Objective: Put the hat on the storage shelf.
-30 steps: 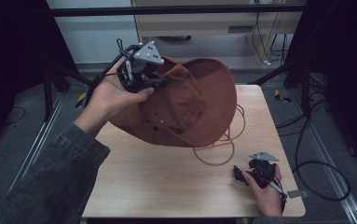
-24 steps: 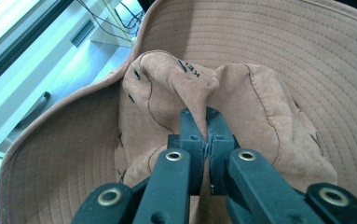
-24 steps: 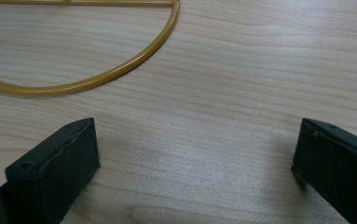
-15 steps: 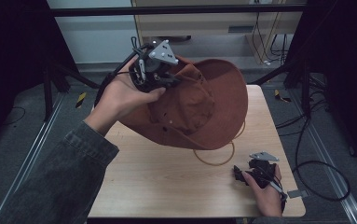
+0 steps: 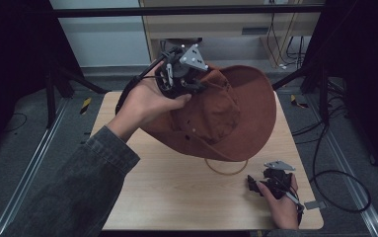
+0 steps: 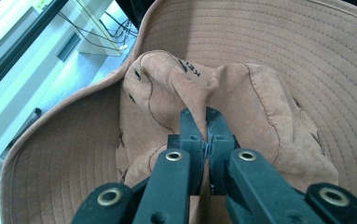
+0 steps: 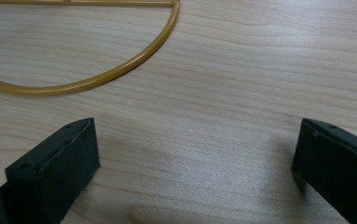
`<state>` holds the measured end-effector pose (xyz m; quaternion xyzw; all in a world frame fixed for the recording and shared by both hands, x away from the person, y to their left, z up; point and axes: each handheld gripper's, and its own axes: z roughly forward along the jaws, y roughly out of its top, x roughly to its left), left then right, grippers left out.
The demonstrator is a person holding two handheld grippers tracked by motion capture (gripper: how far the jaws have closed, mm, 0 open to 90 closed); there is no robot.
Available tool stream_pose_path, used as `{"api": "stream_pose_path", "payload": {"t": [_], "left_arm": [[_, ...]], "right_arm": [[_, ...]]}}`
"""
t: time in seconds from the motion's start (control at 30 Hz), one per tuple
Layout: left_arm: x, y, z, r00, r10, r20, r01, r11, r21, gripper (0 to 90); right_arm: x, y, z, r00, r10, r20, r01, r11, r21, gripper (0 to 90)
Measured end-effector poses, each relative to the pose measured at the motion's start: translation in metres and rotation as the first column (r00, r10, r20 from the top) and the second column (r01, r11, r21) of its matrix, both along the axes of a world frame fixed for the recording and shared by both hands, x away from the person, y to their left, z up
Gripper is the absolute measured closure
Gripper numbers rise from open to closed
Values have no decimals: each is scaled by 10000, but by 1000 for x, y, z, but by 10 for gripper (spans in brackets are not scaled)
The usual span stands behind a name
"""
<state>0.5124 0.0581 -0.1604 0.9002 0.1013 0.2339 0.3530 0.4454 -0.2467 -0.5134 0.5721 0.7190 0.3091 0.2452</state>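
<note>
One brown hat (image 5: 226, 118) with a wide stitched brim and a soft, crumpled crown hangs tilted above the far half of the tabletop (image 5: 176, 192). The left gripper (image 5: 184, 74) holds it up, fingers (image 6: 192, 126) pressed together on a fold of the crown. A thin yellow cord (image 5: 226, 170) from the hat loops down onto the wood; there is one loop. Near the front right corner the right gripper (image 5: 270, 180) rests on the tabletop, its two fingers (image 7: 55, 163) spread wide with bare wood between them, just beside the cord loop. Black frame legs and cables stand around the tabletop.
</note>
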Motion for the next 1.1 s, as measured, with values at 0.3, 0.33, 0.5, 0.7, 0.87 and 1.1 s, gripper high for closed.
{"api": "stream_pose_path", "payload": {"t": [0.3, 0.33, 0.5, 0.7, 0.87, 1.1], "left_arm": [[-2, -14, 4, 9997, -205, 121, 204, 9998, 84, 881], [-2, -15, 4, 9997, -217, 151, 216, 9998, 30, 881], [-2, -23, 5, 9994, -311, 147, 311, 9995, -13, 881], [-2, -32, 5, 9989, -446, 117, 445, 9990, 26, 881], [-2, -40, 5, 9983, -566, 126, 565, 9984, 88, 881], [-2, -52, 4, 9973, -717, 144, 716, 9974, 79, 880]], "right_arm": [[0, 0, 0, 10000, 19, 3, -19, 10000, 3, 4], [0, 0, 0, 10000, 20, 3, -20, 10000, 3, 5], [0, 0, 0, 10000, 28, 5, -28, 10000, 7, 5], [0, 0, 0, 10000, 34, 7, -34, 10000, 5, 5], [0, 0, 0, 10000, 36, 7, -36, 10000, 8, 5], [0, 0, 0, 10000, 36, 8, -36, 10000, 8, 5]]}}
